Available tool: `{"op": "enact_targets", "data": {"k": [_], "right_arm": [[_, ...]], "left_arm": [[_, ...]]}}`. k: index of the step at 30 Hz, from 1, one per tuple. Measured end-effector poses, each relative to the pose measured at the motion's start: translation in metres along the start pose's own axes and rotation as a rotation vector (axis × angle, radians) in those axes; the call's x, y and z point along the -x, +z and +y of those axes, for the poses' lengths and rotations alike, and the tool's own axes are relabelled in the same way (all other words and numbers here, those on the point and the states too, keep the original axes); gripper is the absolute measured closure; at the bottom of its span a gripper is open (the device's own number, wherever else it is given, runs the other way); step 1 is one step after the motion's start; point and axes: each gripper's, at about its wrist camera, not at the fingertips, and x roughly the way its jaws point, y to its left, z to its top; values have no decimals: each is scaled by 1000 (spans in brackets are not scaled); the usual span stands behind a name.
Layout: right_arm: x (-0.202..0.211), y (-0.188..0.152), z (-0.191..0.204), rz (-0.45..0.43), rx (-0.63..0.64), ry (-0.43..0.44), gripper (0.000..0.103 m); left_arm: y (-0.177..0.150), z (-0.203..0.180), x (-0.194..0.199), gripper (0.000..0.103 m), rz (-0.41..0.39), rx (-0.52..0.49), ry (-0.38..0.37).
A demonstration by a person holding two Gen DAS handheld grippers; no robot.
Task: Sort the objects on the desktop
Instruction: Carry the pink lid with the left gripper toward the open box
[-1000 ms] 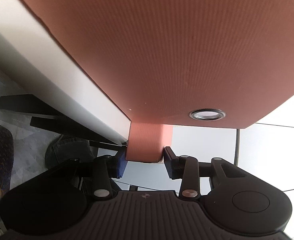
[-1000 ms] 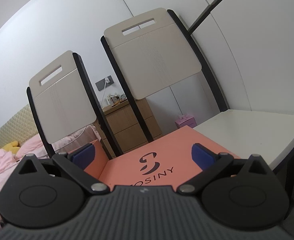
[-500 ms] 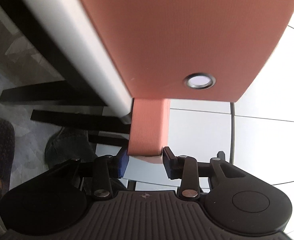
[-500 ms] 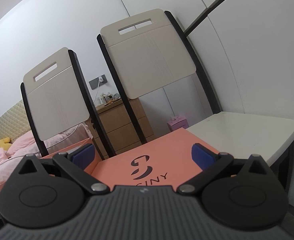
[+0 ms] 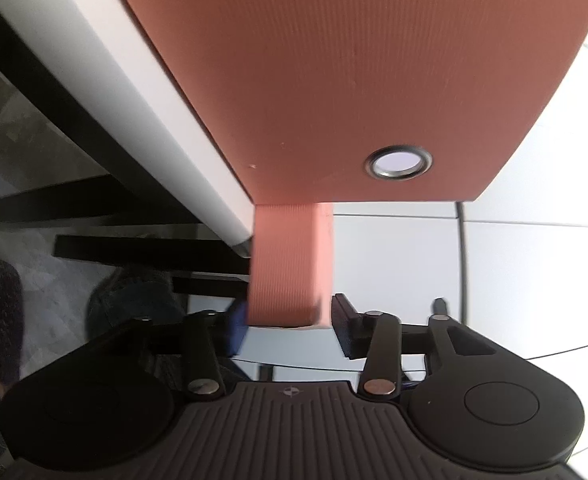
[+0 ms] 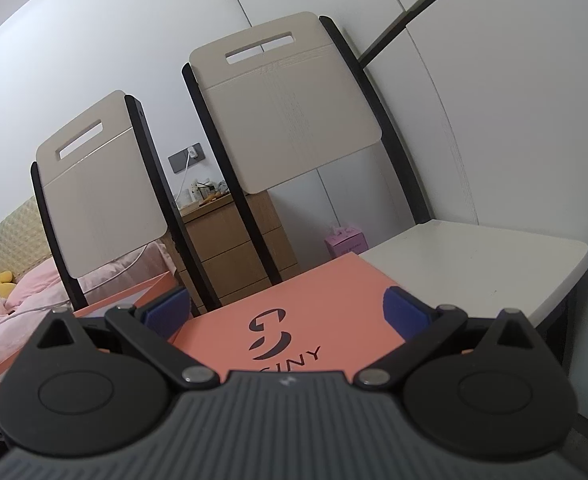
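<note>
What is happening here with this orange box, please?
A person is handling a salmon-orange cardboard box with two handheld grippers. The left gripper is shut on the box's orange pull tab, beside the white table. The right gripper is open above the printed box lid and holds nothing. Two folding chairs lean against the wall behind.

An orange ribbed-paper box lid (image 5: 365, 80) with a metal eyelet (image 5: 399, 164) fills the left wrist view, tilted, a narrow flap (image 5: 286, 268) hanging from its edge. On the worktop (image 6: 473, 256) lies a flat orange box (image 6: 294, 320) printed with a dark logo
</note>
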Motion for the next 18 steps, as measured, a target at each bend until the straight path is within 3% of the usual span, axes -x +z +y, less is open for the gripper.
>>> {"op": "enact_targets", "data": {"k": [9,14,18], "right_arm": [[-2,28,-45,137,-42,12,0],[-11,45,-88,273,-67,-30,0],[-30,37,-103,435,-64,-13,0]], "left_arm": [[-12,3,10,62,-28,-22,-9],[-34,9,25,63,-14,-25,-31],[-46,12,34,63,5,-37,-42]]}}
